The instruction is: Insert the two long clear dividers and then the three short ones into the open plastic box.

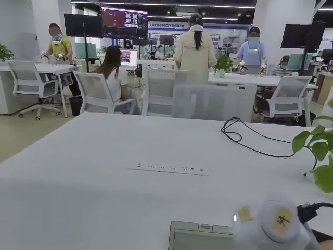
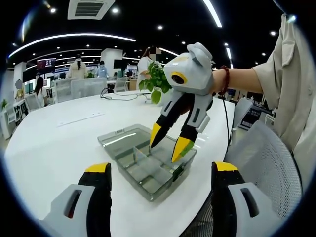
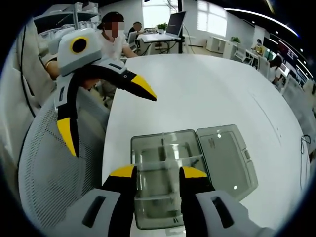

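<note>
Nothing readable: lettering on the wall screen (image 1: pixel 124 19) blurs out, and the round sticker (image 1: pixel 282 219) by the desk's near edge shows a smudged mark.

Open box (image 2: pixel 131 178) on table (image 2: pixel 59 143), dividers (image 2: pixel 144 157) inside, right claw (image 2: pixel 164 152) over it

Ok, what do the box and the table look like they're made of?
Box: clear, slightly smoky hard plastic with a glossy finish. The table shows through its walls and light glints on its rims. Table: smooth white top, probably laminate, with a satin finish. It gives soft reflections and shows no grain.
</note>
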Demonstrator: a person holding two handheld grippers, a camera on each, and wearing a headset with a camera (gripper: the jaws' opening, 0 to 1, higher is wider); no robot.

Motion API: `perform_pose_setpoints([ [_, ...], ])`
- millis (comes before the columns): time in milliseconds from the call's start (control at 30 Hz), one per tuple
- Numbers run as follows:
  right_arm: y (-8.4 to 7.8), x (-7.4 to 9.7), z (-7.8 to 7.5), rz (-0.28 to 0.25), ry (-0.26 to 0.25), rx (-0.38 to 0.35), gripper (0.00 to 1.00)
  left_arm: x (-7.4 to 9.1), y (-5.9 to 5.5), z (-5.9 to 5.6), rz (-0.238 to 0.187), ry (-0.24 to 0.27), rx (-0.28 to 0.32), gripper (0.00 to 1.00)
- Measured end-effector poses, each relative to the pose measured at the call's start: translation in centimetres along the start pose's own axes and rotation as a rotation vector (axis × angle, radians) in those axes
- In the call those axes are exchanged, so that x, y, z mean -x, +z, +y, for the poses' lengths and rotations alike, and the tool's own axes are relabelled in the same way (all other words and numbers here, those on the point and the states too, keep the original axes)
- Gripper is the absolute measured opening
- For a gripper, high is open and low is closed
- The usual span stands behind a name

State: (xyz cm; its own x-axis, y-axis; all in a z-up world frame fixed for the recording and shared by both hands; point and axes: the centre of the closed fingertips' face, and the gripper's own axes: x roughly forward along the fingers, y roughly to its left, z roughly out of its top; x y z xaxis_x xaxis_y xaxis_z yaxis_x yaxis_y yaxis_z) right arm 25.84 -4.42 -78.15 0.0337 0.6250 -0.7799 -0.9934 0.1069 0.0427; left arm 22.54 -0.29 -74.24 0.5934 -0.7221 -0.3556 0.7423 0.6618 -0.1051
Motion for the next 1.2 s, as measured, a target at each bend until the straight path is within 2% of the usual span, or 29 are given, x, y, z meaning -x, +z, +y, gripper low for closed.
perform_pose_setpoints([
  [367,-3.8,2.7,-0.3,0.025,-0.036,-0.032,0.4,0.0,-0.1,0.0,0.004,0.005,0.001,0.86],
  [500,-5.8,3.9,-0.7,0.045,-0.054,-0.056,0.41,0.0,-0.1,0.0,0.005,0.006,0.002,0.86],
  [833,-9.5,5.7,-0.7,0.087,-0.07,-0.074,0.43,0.0,-0.3,0.1,0.01,0.009,-0.001,0.86],
  [1200,-14.1,6.9,-1.2,0.179,-0.082,-0.08,0.43,0.0,-0.5,0.3,0.026,0.018,0.005,0.84],
])
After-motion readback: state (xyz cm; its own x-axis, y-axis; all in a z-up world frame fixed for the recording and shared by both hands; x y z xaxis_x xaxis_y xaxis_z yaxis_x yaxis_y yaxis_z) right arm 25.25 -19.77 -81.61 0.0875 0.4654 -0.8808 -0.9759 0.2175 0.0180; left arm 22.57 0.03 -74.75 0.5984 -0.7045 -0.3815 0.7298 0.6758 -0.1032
